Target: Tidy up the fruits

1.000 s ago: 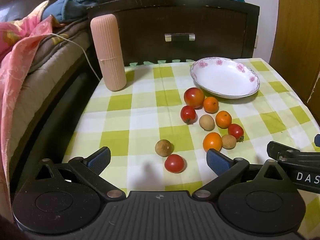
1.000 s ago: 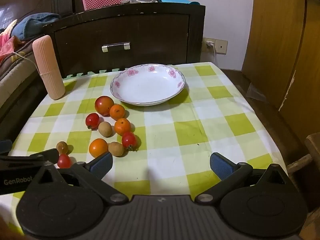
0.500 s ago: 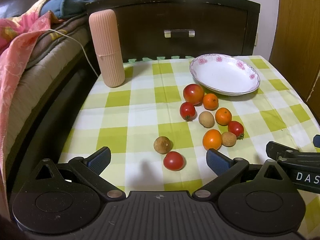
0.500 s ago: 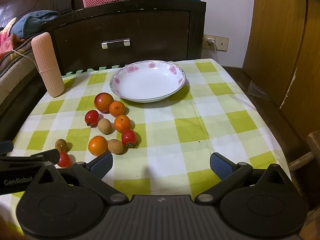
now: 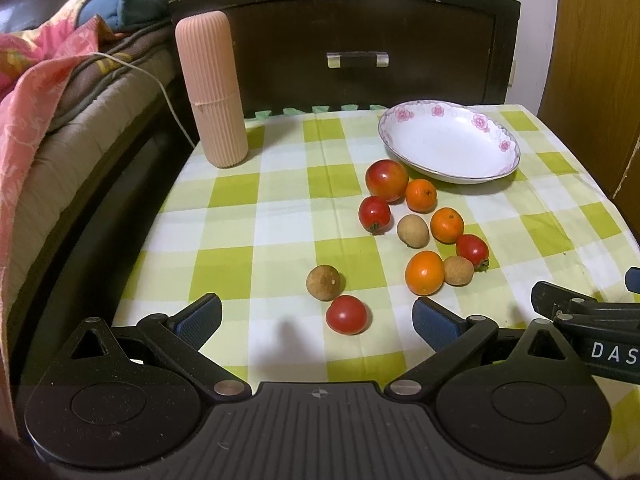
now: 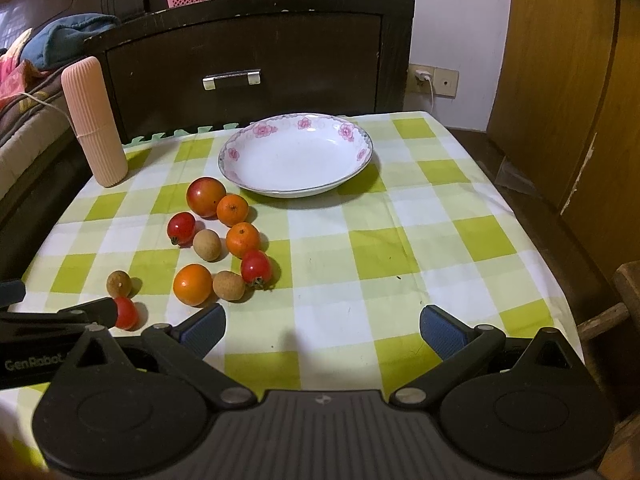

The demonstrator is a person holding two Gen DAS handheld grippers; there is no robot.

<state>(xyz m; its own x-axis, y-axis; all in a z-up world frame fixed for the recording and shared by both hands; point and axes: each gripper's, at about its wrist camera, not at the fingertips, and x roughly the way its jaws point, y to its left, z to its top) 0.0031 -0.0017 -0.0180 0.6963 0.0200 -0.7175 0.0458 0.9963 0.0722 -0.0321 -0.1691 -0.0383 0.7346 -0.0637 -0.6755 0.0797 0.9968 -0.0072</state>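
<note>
Both views creeping nearer the fruit, left gripper (image 5: 316,318) and right gripper (image 6: 322,326) spread apart and empty, fruits (image 5: 416,224) loose mid-frame below the bare plate (image 5: 448,148), nothing sorted yet.

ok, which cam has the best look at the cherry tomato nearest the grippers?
Left wrist: the nearest cherry tomato sits whole and unobstructed between the open left gripper fingers. In the right wrist view it is small, at the left edge, partly hidden behind the left gripper's finger.
</note>
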